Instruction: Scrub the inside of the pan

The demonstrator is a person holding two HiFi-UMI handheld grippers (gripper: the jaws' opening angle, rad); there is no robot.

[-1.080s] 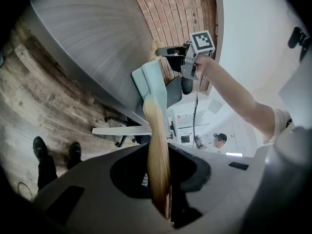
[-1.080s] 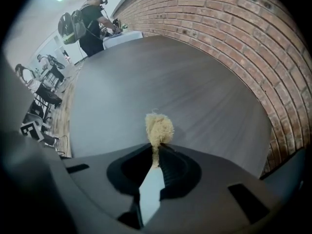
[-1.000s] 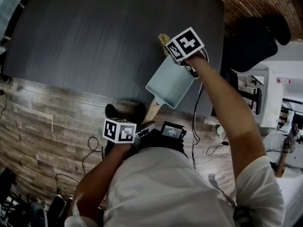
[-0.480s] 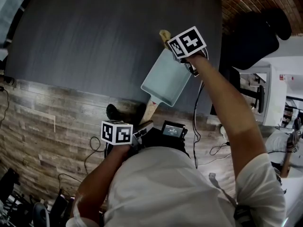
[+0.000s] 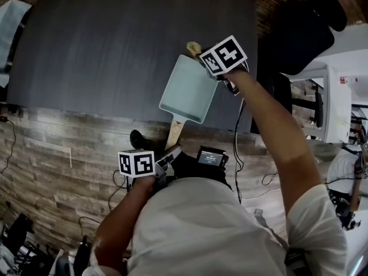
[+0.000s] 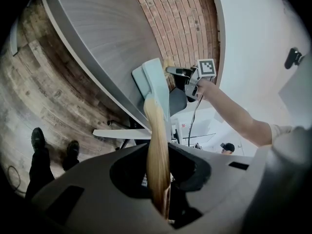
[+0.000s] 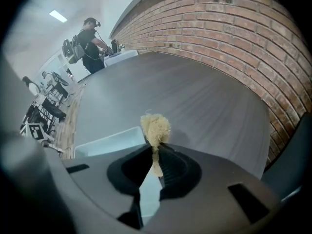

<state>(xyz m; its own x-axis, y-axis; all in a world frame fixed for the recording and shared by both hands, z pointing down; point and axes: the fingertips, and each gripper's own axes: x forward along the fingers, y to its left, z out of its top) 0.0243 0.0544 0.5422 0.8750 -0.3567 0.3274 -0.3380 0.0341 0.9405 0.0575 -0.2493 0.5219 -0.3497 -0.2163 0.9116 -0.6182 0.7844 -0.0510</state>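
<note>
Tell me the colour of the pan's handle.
The handle is pale tan wood; the left gripper view shows it best.

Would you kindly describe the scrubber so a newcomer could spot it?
Find the dark grey table, then the pale blue square pan over its near edge. At the pan's far rim, a tan scrubber sticks out of the right gripper: the only fuzzy thing there.

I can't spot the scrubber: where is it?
Right gripper view: the tan scrubber is pinched in the right gripper, beside the blue pan, over the dark table.
</note>
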